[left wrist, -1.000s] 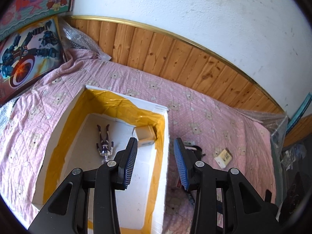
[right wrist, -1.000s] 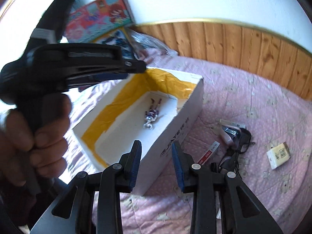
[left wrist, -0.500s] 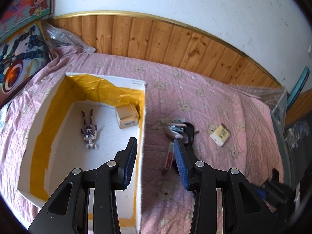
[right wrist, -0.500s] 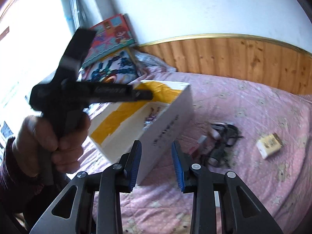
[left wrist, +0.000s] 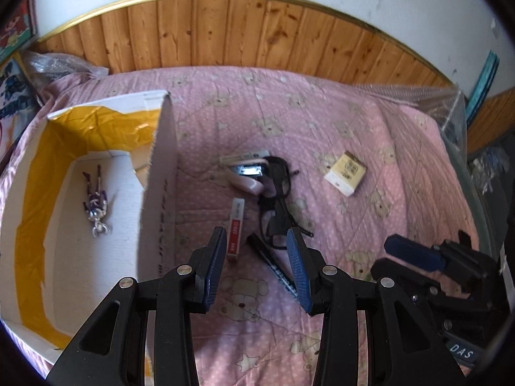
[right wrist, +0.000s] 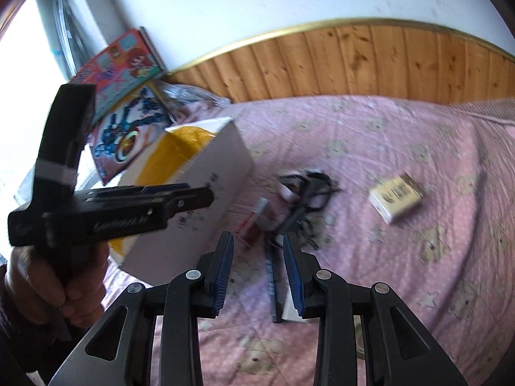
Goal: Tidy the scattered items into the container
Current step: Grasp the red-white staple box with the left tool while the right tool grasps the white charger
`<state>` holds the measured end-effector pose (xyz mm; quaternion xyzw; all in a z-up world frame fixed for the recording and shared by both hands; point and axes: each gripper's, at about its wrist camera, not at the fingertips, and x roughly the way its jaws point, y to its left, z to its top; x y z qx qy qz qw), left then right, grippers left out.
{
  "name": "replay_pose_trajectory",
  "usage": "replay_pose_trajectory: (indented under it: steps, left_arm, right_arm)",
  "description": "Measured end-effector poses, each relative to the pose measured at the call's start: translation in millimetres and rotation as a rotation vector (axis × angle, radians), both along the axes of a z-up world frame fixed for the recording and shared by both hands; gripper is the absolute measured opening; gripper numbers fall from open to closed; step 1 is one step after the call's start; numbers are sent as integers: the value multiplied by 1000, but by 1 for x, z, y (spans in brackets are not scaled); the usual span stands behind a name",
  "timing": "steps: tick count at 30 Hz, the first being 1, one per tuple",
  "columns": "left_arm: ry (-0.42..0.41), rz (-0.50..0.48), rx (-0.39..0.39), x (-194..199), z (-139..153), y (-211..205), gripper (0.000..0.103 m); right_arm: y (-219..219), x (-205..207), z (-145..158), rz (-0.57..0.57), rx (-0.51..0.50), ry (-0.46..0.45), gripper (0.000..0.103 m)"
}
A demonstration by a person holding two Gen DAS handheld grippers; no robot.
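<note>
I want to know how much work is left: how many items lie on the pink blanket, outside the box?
About 5: a cream box at right; a pink case with black glasses in the middle; a red-white packet; a black pen nearest. The tangle may hide more.

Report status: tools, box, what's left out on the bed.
Left tool and right tool open, empty. Box holds figurine keychain. Glasses, red-white tube, pen, small carton on quilt. Nothing blocking.
</note>
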<state>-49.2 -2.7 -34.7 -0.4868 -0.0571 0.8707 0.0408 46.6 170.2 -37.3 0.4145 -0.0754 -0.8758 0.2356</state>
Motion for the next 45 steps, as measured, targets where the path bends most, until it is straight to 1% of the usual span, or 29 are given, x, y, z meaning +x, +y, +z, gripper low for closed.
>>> replay_pose_trajectory:
  steps: [3, 6, 8, 11, 13, 17, 23, 27, 30, 31, 34, 35, 38, 45]
  left_arm:
    - [-33, -17, -28, -5, -15, 9, 41]
    - [-69, -5, -41, -11, -30, 9, 41]
    - [-91, 18, -32, -16, -38, 4, 41]
    - [-118, 62, 1, -25, -49, -7, 41]
    - [-127, 74, 14, -30, -54, -9, 41]
    - [-140, 67, 9, -38, -65, -5, 41]
    - [-155, 98, -55, -56, -84, -4, 41]
    - [-182, 106, -55, -64, -99, -4, 41]
    - [-179, 109, -60, -66, -107, -5, 41]
    - [-180, 108, -65, -67, -109, -5, 40]
    - [-189, 98, -58, -69, -113, -5, 19]
    - [-188, 95, -60, -68, -113, -5, 16]
    - [-169, 89, -33, -66, -106, -8, 15]
    - [-121, 95, 44, -55, -78, -15, 15]
  right_arm:
    - [2, -5, -15, -17, 33, -52, 34]
    - [0, -7, -32, -15, 67, -104, 34]
    - [-3, -7, -42, -13, 86, -130, 34]
    - [-7, -7, -56, -8, 111, -163, 34]
    - [-9, -8, -65, -8, 131, -180, 35]
    - [-12, -8, -78, -5, 153, -209, 35]
    - [-18, -9, -96, 5, 189, -234, 35]
    - [-19, -11, -106, 12, 208, -246, 35]
    - [-19, -11, -112, 12, 224, -249, 35]
    - [-18, -11, -113, 13, 225, -244, 34]
    - [-18, -11, -112, 23, 233, -235, 33]
    - [-17, -11, -112, 22, 232, -234, 33]
    - [-14, -11, -110, 14, 229, -227, 33]
    - [-3, -14, -94, -15, 179, -200, 33]
